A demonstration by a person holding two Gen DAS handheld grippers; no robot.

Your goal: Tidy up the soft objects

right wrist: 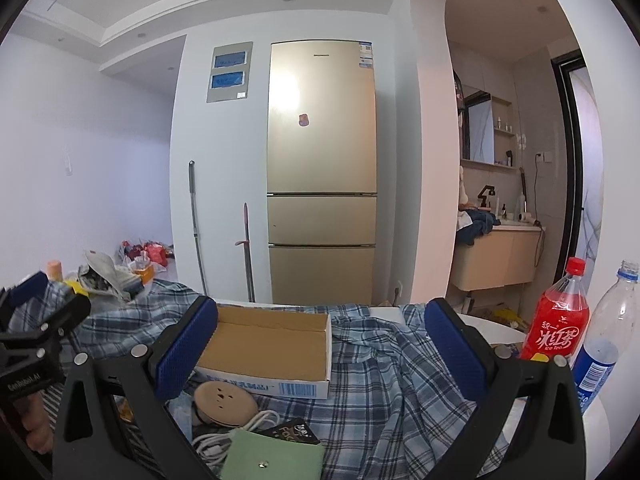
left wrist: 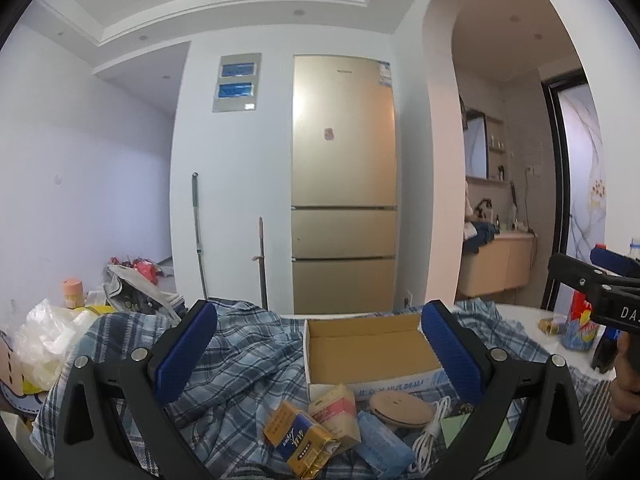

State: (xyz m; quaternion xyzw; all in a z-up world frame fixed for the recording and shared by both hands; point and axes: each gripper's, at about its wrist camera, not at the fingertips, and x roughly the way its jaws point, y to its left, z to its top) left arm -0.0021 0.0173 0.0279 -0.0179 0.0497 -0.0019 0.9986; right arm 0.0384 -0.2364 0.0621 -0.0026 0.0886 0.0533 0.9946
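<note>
Left wrist view: plaid shirt [left wrist: 248,360] sprawls crumpled left-to-right across the table; both tools [left wrist: 320,356] [right wrist: 320,352] gape wide, empty.

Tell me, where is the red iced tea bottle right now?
The red iced tea bottle stands upright at the right edge of the right wrist view, on the white table, beside a clear plastic bottle and right of the plaid shirt.

Home: fridge [left wrist: 344,184], bathroom vanity [right wrist: 498,256], mop [right wrist: 195,224].
</note>
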